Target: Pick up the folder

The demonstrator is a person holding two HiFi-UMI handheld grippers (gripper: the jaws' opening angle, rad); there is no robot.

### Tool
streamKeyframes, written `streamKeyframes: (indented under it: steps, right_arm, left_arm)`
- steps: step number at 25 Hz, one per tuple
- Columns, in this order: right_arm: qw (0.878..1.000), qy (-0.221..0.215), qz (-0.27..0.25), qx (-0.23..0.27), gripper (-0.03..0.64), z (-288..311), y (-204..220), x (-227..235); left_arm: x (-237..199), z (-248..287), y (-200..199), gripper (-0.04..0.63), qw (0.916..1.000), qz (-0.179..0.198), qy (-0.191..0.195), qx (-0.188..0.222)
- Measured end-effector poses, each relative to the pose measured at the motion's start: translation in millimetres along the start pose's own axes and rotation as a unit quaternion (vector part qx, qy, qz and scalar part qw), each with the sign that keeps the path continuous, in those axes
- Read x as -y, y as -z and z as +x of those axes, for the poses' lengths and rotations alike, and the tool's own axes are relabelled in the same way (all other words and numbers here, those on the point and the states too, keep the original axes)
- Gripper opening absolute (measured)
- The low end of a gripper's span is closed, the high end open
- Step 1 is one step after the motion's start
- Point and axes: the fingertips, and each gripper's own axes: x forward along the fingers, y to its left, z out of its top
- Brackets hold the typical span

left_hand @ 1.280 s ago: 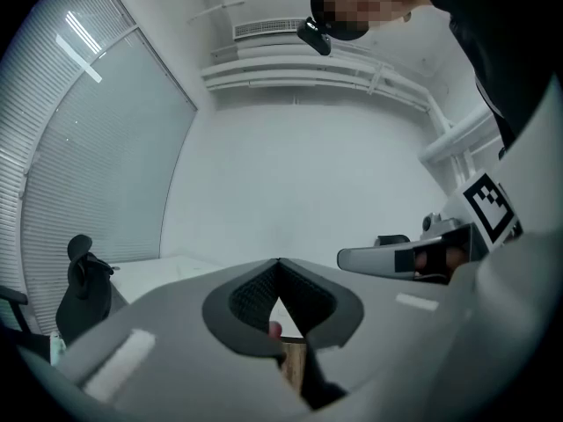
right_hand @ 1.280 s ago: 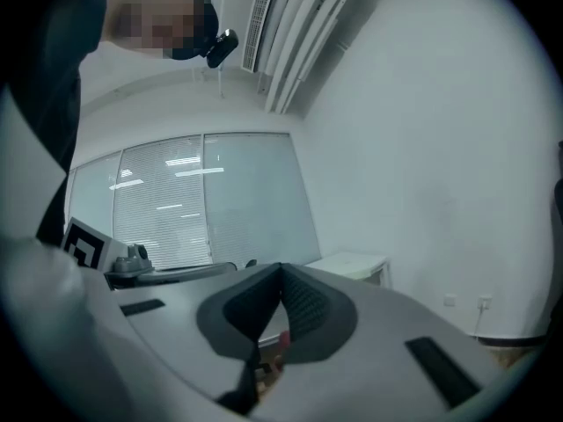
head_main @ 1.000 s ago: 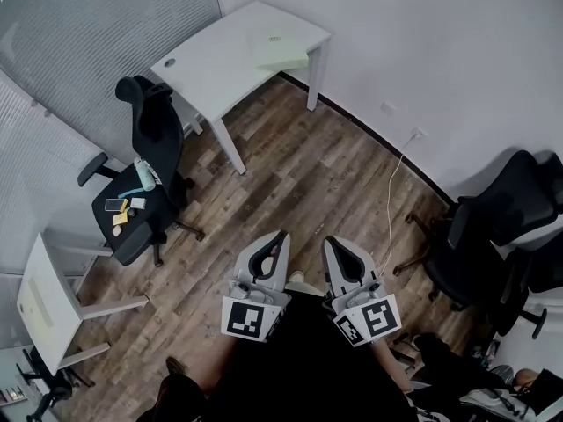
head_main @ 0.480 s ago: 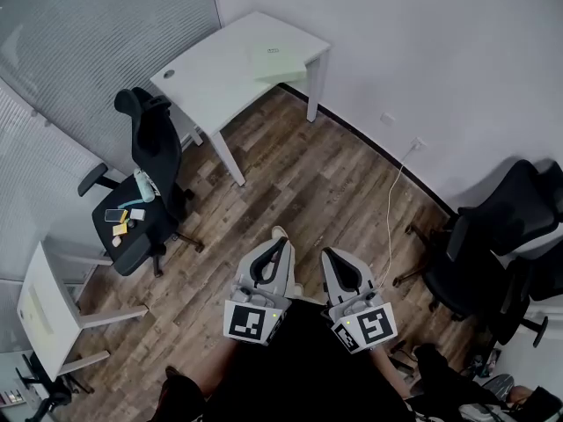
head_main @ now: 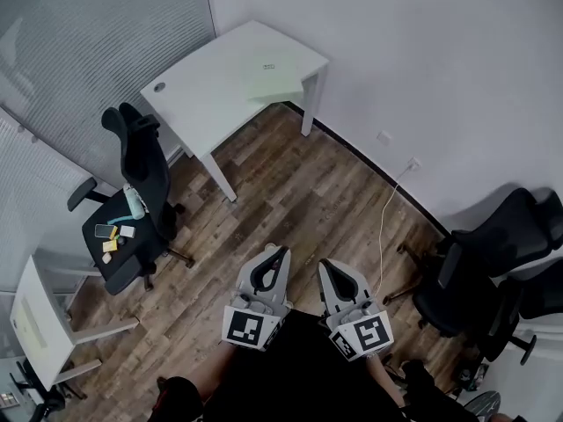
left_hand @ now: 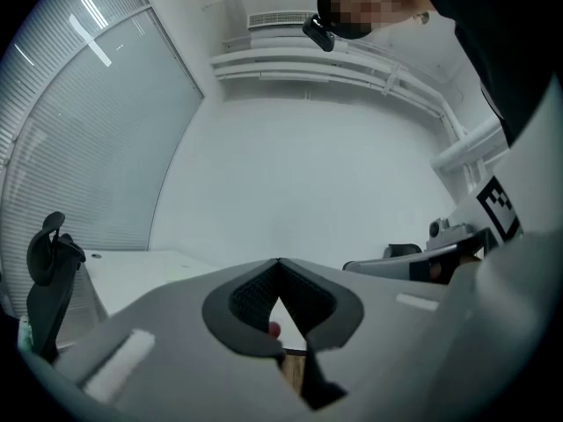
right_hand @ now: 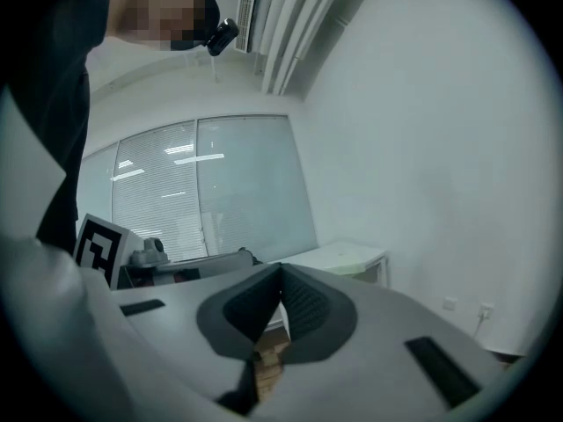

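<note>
Approach: the white rectangular desk point(head_main: 211, 77) fills more of the head view than a second ago, the black office chair point(head_main: 141, 161) at left has slid towards the frame's edge, and the shoe that showed ahead of the grippers is gone (a walk-up, by the look of it).
Task standing: not yet begun in earnest. The folder is untouched and both tools are well short of it, so the reach and the grip are all still to come.
Room: a small office with a plain white wall point(head_main: 440, 60) and a glass partition with closed blinds point(head_main: 79, 42).
Floor: brown wood-plank floor point(head_main: 299, 192), crossed by a thin white cable point(head_main: 387, 209) running from the wall.
Furniture: a group of black swivel chairs point(head_main: 493, 244) at right, and a second small white table point(head_main: 35, 323) at lower left.
Chair seat: the left chair carries small odds and ends point(head_main: 113, 234), too small to name.
Folder: the pale green flat folder point(head_main: 271, 82) lies flat near the desk's right end, close to the wall.
Left gripper: the grey two-jaw left gripper point(head_main: 281, 251) is held low over the floor, its jaw tips together, holding nothing.
Right gripper: the matching right gripper point(head_main: 323, 263) is just beside it, likewise closed and empty, with the desk in sight beyond its jaws.
</note>
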Motion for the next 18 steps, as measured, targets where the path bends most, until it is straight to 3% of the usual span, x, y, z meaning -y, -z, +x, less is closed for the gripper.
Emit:
streamKeyframes:
  steps: [18]
  right_arm:
    - [0.999, 0.04, 0.016, -0.023, -0.002, 134, -32, 94]
  left_arm:
    - [-97, 137, -24, 0.005, 1.0, 0.002, 0.002, -0.009]
